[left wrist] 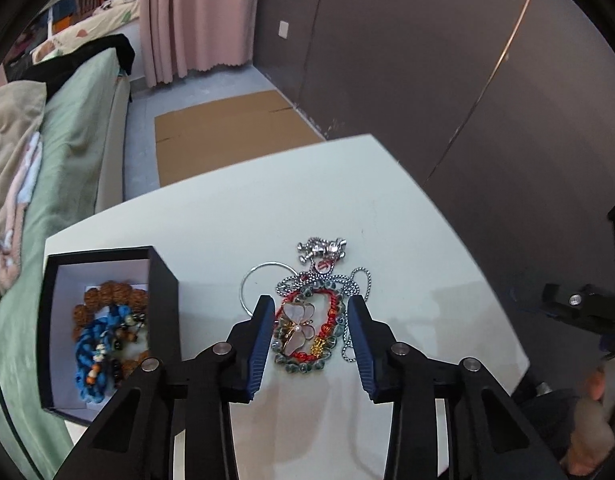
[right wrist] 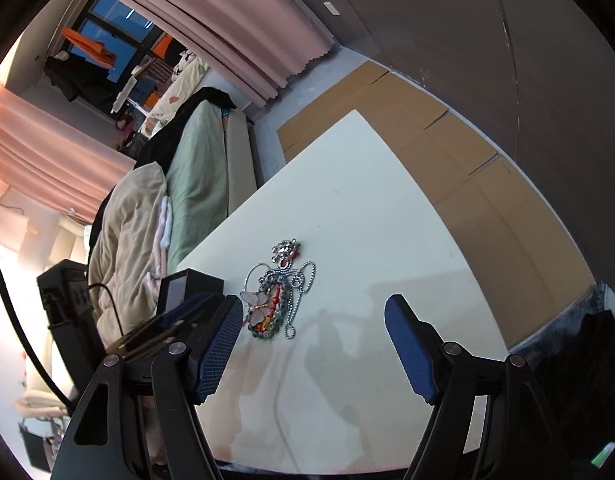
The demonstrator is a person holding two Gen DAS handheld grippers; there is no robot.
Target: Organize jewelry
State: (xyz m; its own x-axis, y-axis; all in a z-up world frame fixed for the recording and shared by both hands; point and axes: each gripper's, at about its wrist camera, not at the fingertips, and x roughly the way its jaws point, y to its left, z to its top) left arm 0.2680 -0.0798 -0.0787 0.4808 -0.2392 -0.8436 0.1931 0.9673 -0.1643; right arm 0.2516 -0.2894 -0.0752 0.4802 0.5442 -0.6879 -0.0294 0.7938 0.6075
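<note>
Currently both tools gape, empty.
Left tool (left wrist: pixel 311 336) straddles jewelry pile (left wrist: pixel 307 320) right of box (left wrist: pixel 163 276); right tool (right wrist: pixel 313 344) nearby.

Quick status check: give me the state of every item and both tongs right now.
Left tongs: open, straddling the jewelry pile.
Right tongs: open, empty.
Black box: lid off, bracelets inside.
Butterfly brooch: loose on pile.
Red cord bracelet: loose on table.
Ball chain: tangled in pile.

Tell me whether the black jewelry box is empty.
Not empty: the open black box holds a blue braided bracelet and brown bead bracelet.
</note>
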